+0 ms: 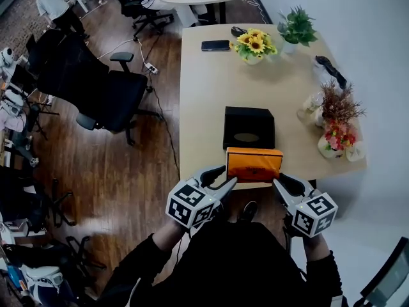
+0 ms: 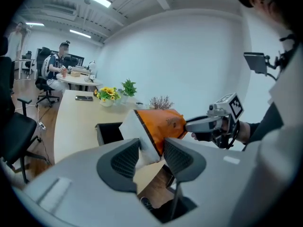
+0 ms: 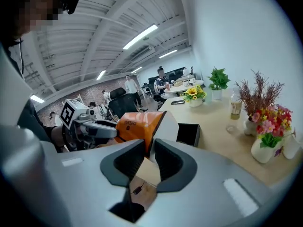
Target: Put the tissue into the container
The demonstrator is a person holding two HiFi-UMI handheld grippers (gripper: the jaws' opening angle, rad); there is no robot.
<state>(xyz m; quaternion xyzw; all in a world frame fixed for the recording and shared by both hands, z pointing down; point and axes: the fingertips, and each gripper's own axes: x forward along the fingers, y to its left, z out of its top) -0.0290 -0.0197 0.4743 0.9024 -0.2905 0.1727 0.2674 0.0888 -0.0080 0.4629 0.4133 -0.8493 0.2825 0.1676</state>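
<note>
While left hand-held gripper (image 1: 224, 176), right hand-held gripper (image 1: 279, 184) pinch tissue pack (image 1: 254, 164), print illegible.

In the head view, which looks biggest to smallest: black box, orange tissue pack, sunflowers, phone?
1. The black box and the orange tissue pack look about alike. The pack is up off the table, nearer the camera, so I can't rank them.
2. The sunflowers.
3. The phone.

- Left tongs (image 1: 225, 176) and right tongs (image 1: 278, 183): pale grey shells with dark, curved jaws.
- Ribbed black pads (image 2: 124, 160) line the jaws' inner faces.
- Each carries a white cube (image 1: 190, 203) printed with black square markers.
- The person wears a black top (image 1: 246, 261) with long black sleeves (image 1: 144, 261).
</note>
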